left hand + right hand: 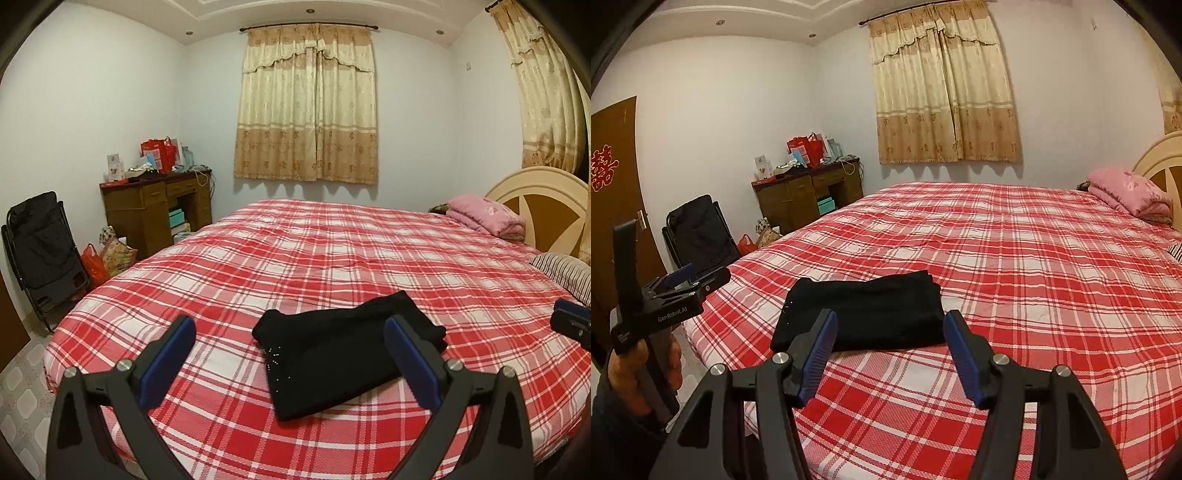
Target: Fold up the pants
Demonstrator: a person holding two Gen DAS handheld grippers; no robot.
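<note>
The black pants point(343, 350) lie folded into a compact rectangle on the red plaid bedspread point(332, 258), near the bed's front edge. They also show in the right wrist view point(864, 310). My left gripper point(290, 332) is open and empty, held above and just short of the pants. My right gripper point(890, 328) is open and empty, also raised just short of the pants. The left gripper shows from the side in the right wrist view point(683, 284), held up in a hand off the bed's left edge. The right gripper's tip shows at the right edge of the left wrist view point(572, 321).
A pink folded blanket point(484, 218) and a striped pillow point(565, 273) lie by the headboard point(546, 206) at far right. A wooden desk point(155, 210) with bags stands at back left, a black folding chair point(40, 251) beside it. A brown door point(613, 206) is at left.
</note>
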